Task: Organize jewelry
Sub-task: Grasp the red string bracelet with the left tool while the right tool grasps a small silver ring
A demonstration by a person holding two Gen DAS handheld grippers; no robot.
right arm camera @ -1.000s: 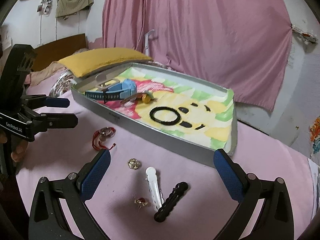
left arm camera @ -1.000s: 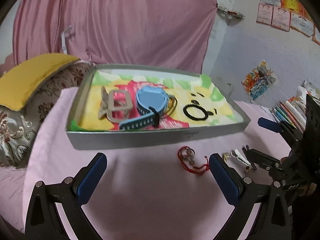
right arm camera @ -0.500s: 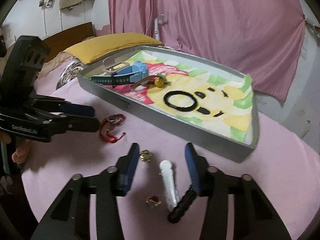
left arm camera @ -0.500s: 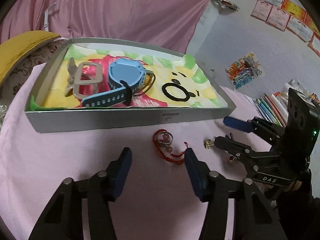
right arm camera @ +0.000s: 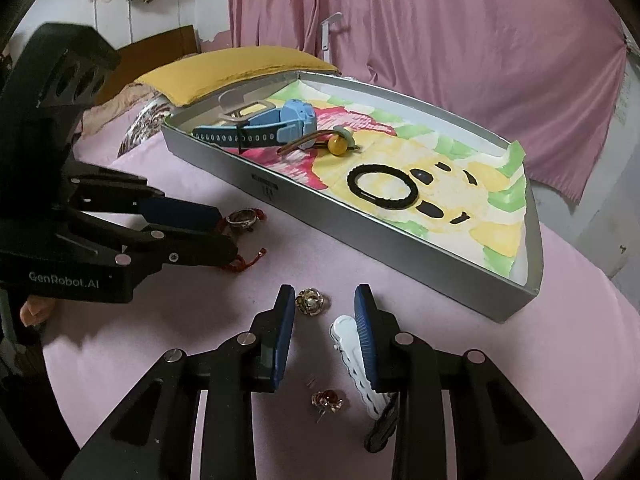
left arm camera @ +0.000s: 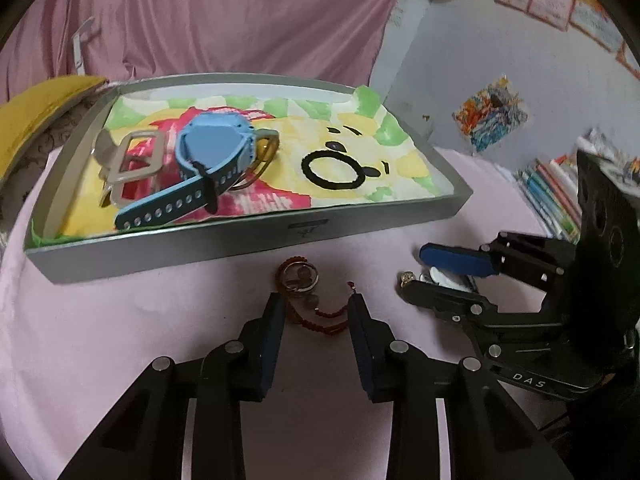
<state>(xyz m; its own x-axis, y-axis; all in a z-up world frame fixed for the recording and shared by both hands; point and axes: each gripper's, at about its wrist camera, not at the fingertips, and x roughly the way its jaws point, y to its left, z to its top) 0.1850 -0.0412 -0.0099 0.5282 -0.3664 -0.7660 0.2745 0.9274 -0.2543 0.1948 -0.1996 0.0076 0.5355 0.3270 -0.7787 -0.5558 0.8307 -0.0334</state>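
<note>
Two hand-held grippers, wide apart a second ago, are closing: the left hand-held gripper [left arm camera: 316,312] around a red bracelet [left arm camera: 316,312], the right hand-held gripper [right arm camera: 325,306] beside a gold ring [right arm camera: 309,301], both lying on the pink surface [left arm camera: 120,320] before the tray [left arm camera: 240,246], neither clamped yet.

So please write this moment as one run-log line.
left tongs: closing around red bracelet | right tongs: closing, white clip between | tray: untouched

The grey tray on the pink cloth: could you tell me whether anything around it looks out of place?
Yes. Several pieces lie loose on the cloth in front of the tray rather than in it: a red bead bracelet, a gold flower piece, a white hair clip and a small red earring.
</note>
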